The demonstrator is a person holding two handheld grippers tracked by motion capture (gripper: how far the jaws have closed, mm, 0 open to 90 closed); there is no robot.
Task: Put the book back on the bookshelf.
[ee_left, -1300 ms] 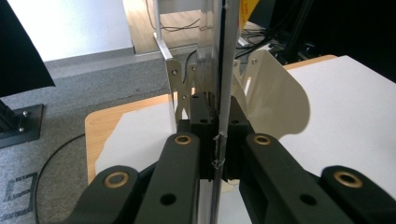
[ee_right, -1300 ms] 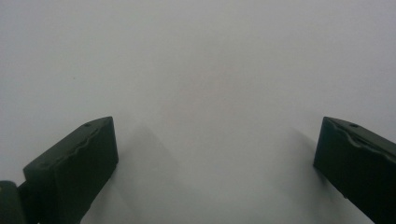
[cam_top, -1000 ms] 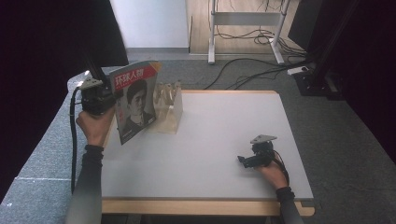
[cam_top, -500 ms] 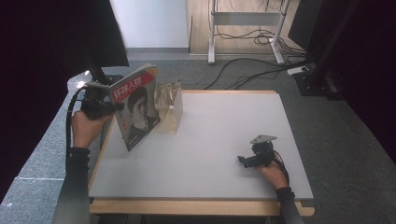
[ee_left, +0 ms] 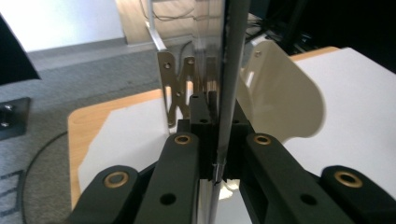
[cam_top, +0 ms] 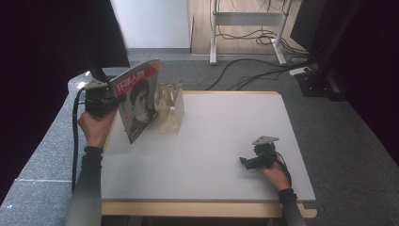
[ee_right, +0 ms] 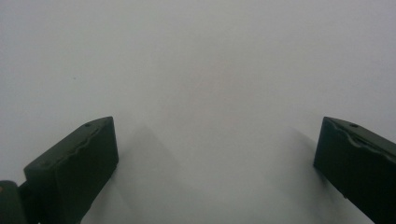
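Note:
A magazine (cam_top: 139, 101) with a red title band and a portrait cover stands tilted at the table's far left corner. My left gripper (cam_top: 114, 100) is shut on its left edge, and the jaws have just closed a little tighter on it. In the left gripper view the magazine (ee_left: 231, 70) runs edge-on between the pads of the left gripper (ee_left: 218, 140). A file rack (cam_top: 169, 107) with pale dividers stands just right of the magazine. My right gripper (cam_top: 247, 162) rests open on the table at the near right, and nothing lies between the jaws of the right gripper (ee_right: 215, 154).
The white table (cam_top: 226, 122) has a wooden rim. A beige rack divider (ee_left: 280, 93) curves up close beside the magazine. Cables and a metal stand lie on the floor beyond the table. Dark curtains hang at left and right.
The left hand has shifted slightly and the held magazine has changed its tilt a little. The right hand has stayed still.

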